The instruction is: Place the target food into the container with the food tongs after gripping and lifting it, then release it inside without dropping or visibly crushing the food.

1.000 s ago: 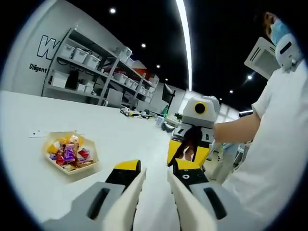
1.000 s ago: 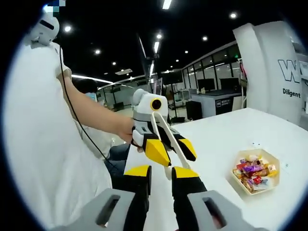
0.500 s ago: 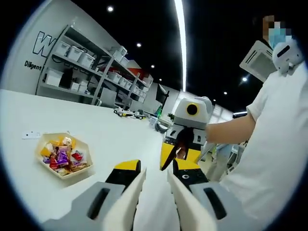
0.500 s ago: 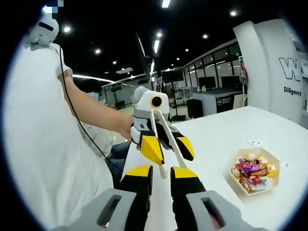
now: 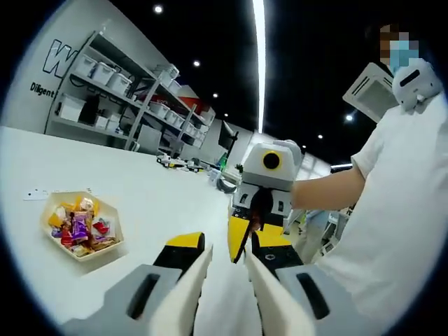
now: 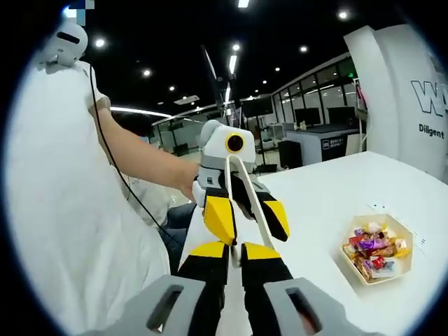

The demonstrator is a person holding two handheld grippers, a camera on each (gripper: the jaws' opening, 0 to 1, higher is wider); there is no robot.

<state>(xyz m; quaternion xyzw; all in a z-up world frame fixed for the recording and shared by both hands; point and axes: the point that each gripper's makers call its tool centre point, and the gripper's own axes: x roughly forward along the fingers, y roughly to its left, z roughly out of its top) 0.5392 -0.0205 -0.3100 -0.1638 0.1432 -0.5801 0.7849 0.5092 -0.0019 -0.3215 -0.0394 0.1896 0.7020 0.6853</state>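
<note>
Left claw: the left claw [image 5: 227, 244] is closed on the food tongs [image 5: 190, 283]; one white arm lies against the inside of each jaw, and the tongs stand spread.
Right claw: the right claw [image 6: 234, 250] has its jaws almost together, and they appear to pinch the end of one tong arm.
Food: wrapped sweets [image 5: 75, 229] lie heaped in a pale six-sided tray [image 5: 112, 246] on the counter [image 5: 161, 203], well apart from both claws.
Target piece: I cannot tell which one it is.
Handling: the sweets look light and small. The glossy wrappers may slip, and the filling could be crushed, so a soft squeeze is wise.
Where to grip: across the body of a sweet on top of the heap, not on the twisted wrapper ends.
Tongs: thin and springy. The tips will probably flex, so closing slowly is safer.
Surface: white, smooth and flat.
Room: a large dark-ceilinged hall with a long strip light [image 5: 258, 63] and shelves of white boxes [image 5: 105, 84].
</note>
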